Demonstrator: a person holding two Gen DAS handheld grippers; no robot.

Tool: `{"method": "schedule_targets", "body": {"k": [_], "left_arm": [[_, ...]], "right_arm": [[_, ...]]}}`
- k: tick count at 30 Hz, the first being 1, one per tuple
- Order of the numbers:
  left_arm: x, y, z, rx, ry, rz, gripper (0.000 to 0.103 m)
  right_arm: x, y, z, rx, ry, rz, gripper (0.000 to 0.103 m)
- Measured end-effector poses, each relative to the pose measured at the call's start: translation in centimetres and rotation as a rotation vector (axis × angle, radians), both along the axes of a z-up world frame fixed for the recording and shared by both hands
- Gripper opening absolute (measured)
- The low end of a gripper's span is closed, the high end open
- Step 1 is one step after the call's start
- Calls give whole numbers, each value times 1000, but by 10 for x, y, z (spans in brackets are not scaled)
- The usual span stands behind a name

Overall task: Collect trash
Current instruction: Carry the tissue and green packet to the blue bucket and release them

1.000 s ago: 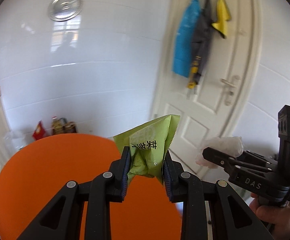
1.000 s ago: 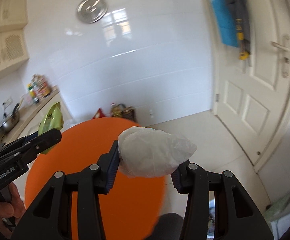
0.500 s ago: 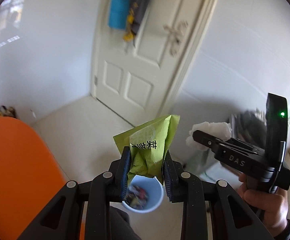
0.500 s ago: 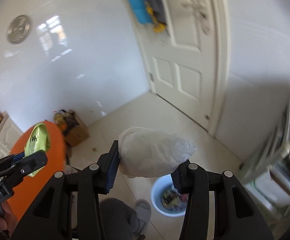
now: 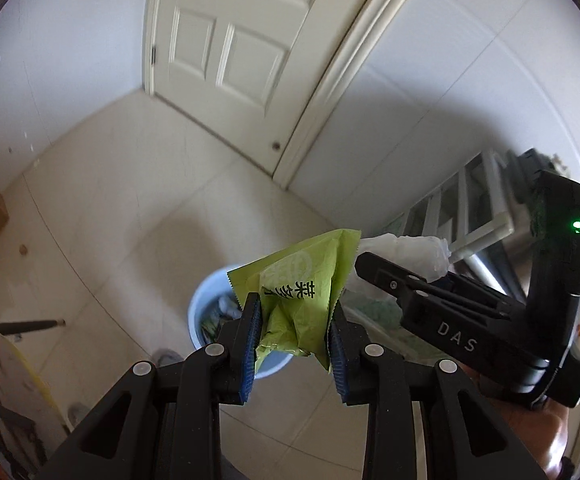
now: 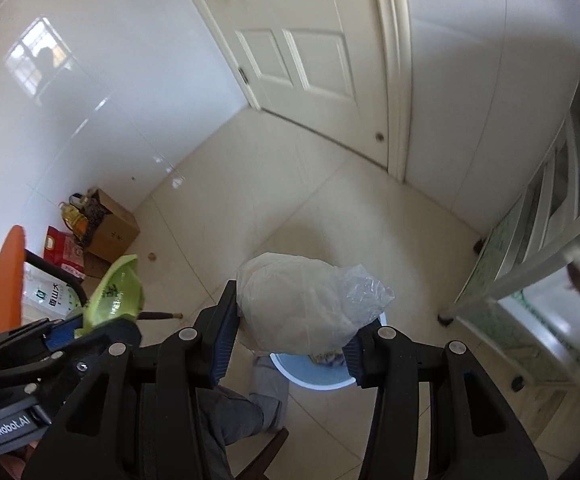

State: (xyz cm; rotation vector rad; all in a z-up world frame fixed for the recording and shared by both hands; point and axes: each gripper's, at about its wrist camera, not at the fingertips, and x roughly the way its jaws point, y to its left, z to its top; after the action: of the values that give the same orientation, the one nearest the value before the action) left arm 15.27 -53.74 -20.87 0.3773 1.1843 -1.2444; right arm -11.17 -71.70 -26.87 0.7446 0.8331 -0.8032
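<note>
Both hand-held grippers had swung away from the orange stool and tipped downward since the earlier frames, so the floor and the pale blue bin now filled the lower middle of each view. Left hand-held gripper [image 5: 294,334] had its jaws, which had just been opening a little, narrowly parted with its blue pads still against a crumpled green snack wrapper [image 5: 302,300], which stood up between them at the centre of the left wrist view, directly over the blue bin [image 5: 201,320]. Right hand-held gripper [image 6: 290,340] had jaws set moderately wide, also just easing apart, with a bunched clear plastic bag [image 6: 302,304] still held between the pads, above the bin's rim [image 6: 314,380] at lower centre. Rubbish already lay inside the bin. White door [image 5: 225,40] occupied the upper middle of the left wrist view, a cardboard box [image 6: 111,232] sat against the wall at mid left of the right wrist view, and a white rack [image 6: 550,240] stood along the right edge.
</note>
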Motion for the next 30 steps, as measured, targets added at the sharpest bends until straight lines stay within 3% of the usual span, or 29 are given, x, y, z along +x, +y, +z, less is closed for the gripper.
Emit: {"method": "schedule_targets", "body": {"k": [4, 10, 13, 16, 18, 23, 30], "left_arm": [[17, -38, -25, 59, 21, 9, 29], [26, -70, -51, 101, 36, 28, 57], [28, -78, -55, 104, 29, 40, 70], [27, -77, -56, 111, 7, 48, 74], [24, -74, -53, 110, -11, 54, 77], [10, -65, -37, 104, -118, 83, 93], [-28, -32, -4, 51, -240, 129, 96]], "right_arm": [[-1, -12, -24, 49, 10, -10, 50], [-2, -28, -42, 76, 16, -32, 62], [0, -30, -44, 68, 18, -34, 79], [1, -31, -48, 65, 25, -39, 90], [0, -31, -49, 62, 30, -53, 102], [0, -26, -46, 51, 57, -83, 103], [0, -10, -21, 11, 42, -87, 103]]}}
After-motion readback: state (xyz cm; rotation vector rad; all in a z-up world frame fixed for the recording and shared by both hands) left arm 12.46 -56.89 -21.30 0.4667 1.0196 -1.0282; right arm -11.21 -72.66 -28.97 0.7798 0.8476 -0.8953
